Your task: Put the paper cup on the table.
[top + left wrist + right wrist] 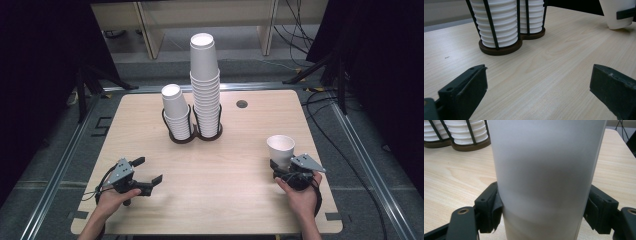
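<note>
1 paper cup (280, 148) stood upright near table's (215, 200) right edge, w/ right gripper (283, 168) clasping its lower wall. Left gripper (148, 174) gaped wide, empty. Cup likely light, thin, crushable; hold gently, low on wall.

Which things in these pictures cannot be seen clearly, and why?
- Single cup, right gripper view: rim and base cut off by the edges; whether the pads still press on it is unclear.
- Cup stacks, left gripper view: tops cut off.
- Holder, high view: base partly hidden by the cups.
</note>
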